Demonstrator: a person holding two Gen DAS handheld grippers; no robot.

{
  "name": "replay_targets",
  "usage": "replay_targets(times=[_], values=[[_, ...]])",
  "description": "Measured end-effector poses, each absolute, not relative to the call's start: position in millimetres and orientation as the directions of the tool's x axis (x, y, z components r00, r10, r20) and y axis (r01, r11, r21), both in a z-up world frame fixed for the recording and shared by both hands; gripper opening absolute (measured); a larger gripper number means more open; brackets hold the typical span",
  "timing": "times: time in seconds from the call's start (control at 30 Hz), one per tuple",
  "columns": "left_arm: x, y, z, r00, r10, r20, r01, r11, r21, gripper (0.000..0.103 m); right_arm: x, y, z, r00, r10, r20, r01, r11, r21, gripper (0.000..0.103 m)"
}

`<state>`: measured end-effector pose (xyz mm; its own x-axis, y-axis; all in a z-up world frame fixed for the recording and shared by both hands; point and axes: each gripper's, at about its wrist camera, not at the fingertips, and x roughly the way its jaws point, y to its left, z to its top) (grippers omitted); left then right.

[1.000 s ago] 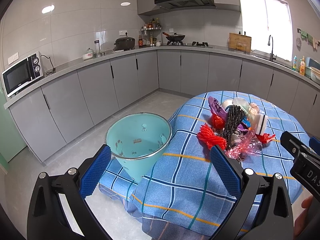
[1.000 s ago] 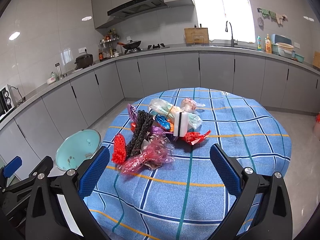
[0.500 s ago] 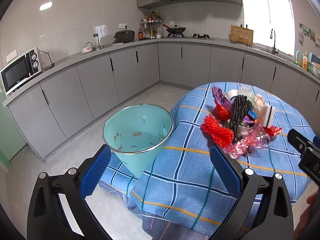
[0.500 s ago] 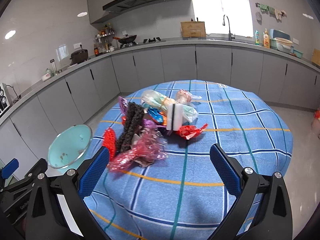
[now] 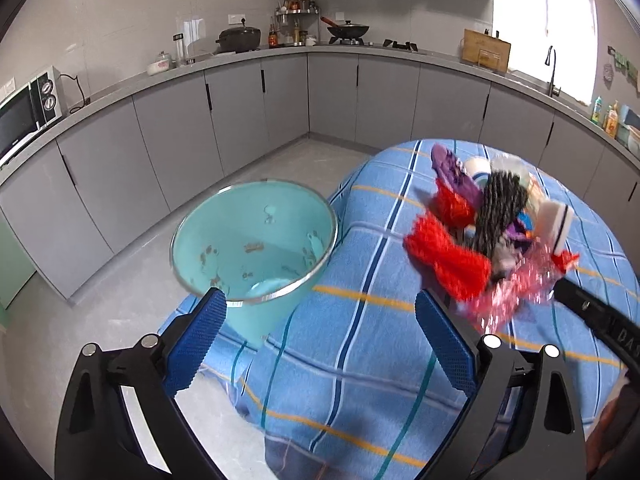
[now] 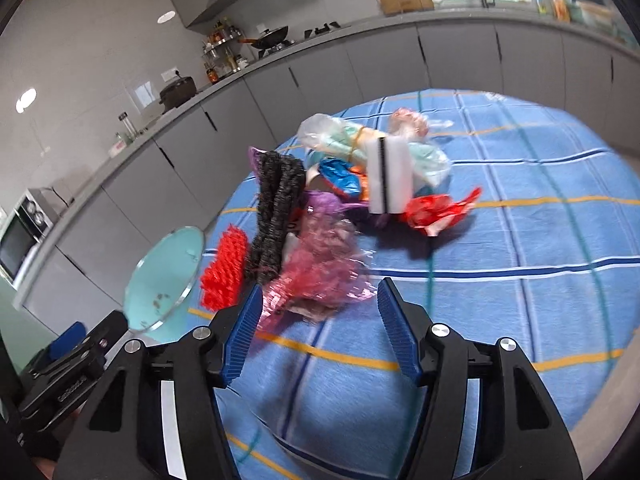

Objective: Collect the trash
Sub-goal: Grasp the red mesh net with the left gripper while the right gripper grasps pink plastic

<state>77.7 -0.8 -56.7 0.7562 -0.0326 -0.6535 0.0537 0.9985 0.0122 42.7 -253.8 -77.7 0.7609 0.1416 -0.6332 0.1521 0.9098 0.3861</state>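
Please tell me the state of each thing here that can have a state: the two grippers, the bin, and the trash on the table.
Left gripper: open, nothing between the fingers.
Right gripper: open, jaws have just been closing; pink wrapper just ahead, not gripped.
Teal bin: open-topped, tilted, nearly empty, beside the table.
Trash pile: heaped on the tablecloth, not collected.
Pink wrapper: crumpled, lying on the tablecloth.

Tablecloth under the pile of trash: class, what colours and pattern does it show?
Blue checked tablecloth with dark blue, white and orange lines; clearest in the right wrist view.
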Motion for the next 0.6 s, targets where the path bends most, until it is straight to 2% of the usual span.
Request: replay_targets(times=[0.27,0.3,0.37,0.43,0.6], values=[[112,-33,-47,0.738,-0.103,-0.666,0.13,0.991,-0.009,0.093,72,-261,-92,0.722,0.197,-0.663,0.186,0.868,0.46,0.06],[115,-37,-47,0.736,-0.11,-0.669,0.137,0.991,-0.012,0.093,75,-261,-93,0.721,0.199,-0.664,0.183,0.87,0.459,0.057],[120,-46,-49,0.732,-0.112,-0.672,0.15,0.989,-0.002,0.092,78,-259,-95,0.716,0.209,-0.667,0.162,0.879,0.449,0.031],[123,-51,-52,0.726,-0.111,-0.679,0.157,0.988,0.007,0.092,80,-257,-98,0.708,0.23,-0.668,0.139,0.882,0.451,0.016],[130,-61,-69,0.685,-0.123,-0.718,0.173,0.985,-0.005,0.085,74,-259,-94,0.728,0.224,-0.648,0.104,0.898,0.428,0.013]])
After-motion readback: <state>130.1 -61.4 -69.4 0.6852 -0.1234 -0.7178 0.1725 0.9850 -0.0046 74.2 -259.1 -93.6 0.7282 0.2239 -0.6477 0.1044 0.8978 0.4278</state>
